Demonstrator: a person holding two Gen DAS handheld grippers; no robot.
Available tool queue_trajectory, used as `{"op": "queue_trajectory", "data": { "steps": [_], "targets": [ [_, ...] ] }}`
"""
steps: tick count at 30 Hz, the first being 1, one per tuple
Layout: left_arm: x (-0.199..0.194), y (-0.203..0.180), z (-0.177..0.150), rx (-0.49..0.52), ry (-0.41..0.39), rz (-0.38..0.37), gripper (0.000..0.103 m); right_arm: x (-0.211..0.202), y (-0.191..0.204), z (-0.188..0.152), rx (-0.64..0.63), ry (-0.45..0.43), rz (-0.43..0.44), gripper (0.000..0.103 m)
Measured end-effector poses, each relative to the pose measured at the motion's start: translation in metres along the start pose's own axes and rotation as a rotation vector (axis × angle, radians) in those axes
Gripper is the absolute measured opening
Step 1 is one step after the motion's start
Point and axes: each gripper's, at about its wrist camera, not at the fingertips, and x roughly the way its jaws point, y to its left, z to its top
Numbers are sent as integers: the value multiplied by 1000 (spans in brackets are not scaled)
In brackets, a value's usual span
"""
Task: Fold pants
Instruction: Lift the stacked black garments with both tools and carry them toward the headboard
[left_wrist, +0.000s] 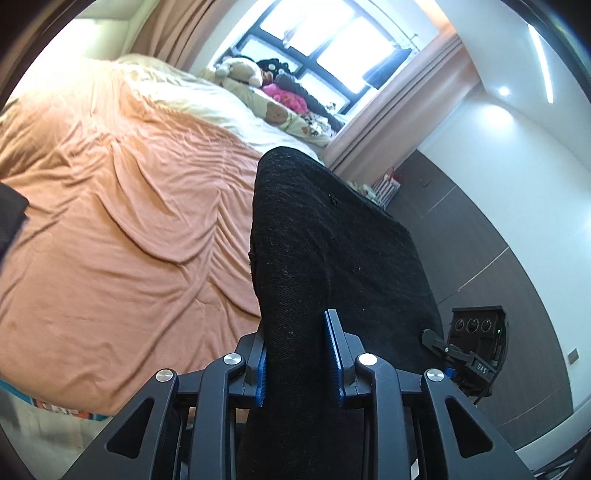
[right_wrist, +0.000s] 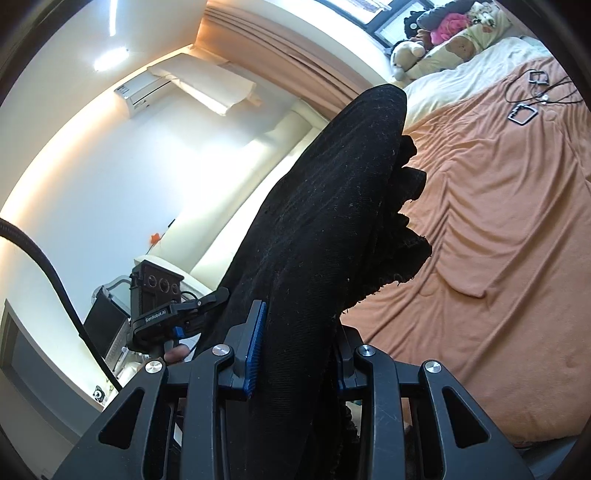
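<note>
Black, coarse-woven pants are pinched in both the left claw and the right claw, held up off the wrinkled orange bed, their lower length cut off below each view, one frayed edge showing, stuffed toys beyond.

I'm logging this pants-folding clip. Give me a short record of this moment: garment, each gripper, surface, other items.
garment: black pants, lifted above the bed
left gripper: shut on the pants, cloth between its blue fingers
right gripper: shut on the pants, frayed edge hanging beside it
surface: bed with orange sheet, wrinkled
other items: stuffed toys by the window; cords on the sheet
</note>
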Motion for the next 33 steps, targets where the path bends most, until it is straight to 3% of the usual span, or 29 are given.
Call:
{"op": "queue_trajectory", "data": {
  "steps": [14, 33],
  "targets": [
    [-64, 63, 18, -38, -101, 19, 27, 88, 18, 2, -46, 39, 23, 28],
    [-143, 231, 42, -171, -187, 54, 26, 306, 48, 25, -87, 197, 77, 28]
  ]
}}
